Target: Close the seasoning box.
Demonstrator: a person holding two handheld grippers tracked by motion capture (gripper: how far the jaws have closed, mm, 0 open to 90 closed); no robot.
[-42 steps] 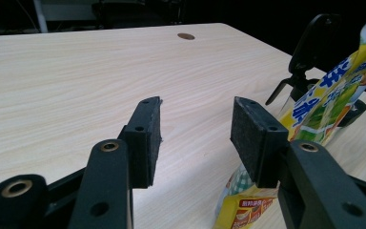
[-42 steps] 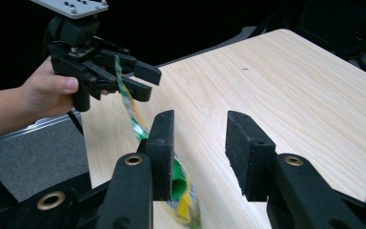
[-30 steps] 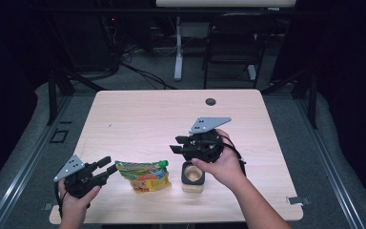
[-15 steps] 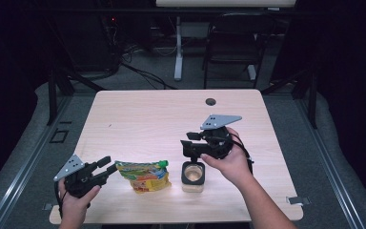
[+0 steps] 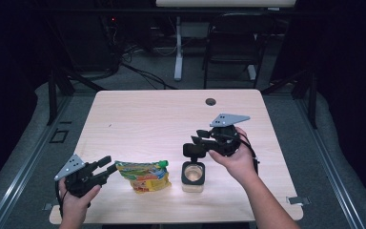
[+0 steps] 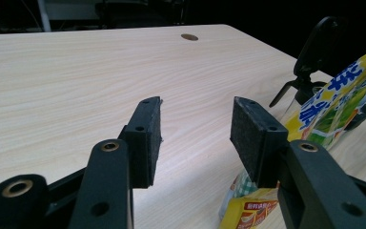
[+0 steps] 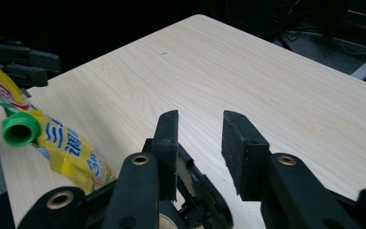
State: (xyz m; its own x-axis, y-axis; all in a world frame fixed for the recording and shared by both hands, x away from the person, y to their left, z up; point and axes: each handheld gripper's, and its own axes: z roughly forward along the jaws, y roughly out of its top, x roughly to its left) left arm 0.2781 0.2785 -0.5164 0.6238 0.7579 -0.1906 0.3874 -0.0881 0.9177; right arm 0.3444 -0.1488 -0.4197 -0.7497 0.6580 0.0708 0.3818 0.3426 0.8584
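Jaws of the right gripper [image 5: 194,144] are standing apart with nothing between them, and they have just been closing a little. In the high view this gripper is hovering just above and behind a small clear jar [image 5: 193,174], its lid off, which is standing upright near the table's front edge. In the right gripper view the pads [image 7: 167,143] are framing bare wood only.

The left gripper [image 5: 106,168] is waiting at the front left corner, jaws wide and empty, its tips just beside a yellow and green drink pouch [image 5: 143,175] with a green screw cap [image 5: 163,163]. The pouch is lying flat between the left gripper and the jar, close to the jar but apart from it. In the left gripper view the pouch [image 6: 336,100] is rising just beyond the right-hand pad [image 6: 252,136], and whether it is touching that pad I cannot tell.

Both things are sitting close to the front edge, so little room is remaining there, while the whole back half of the light wooden table [image 5: 162,119] is offering open room, broken only by a round cable hole [image 5: 211,101] near the far edge.

Around the table the room is lying dark, with grey floor, cables and a black chair [image 5: 233,47] behind.
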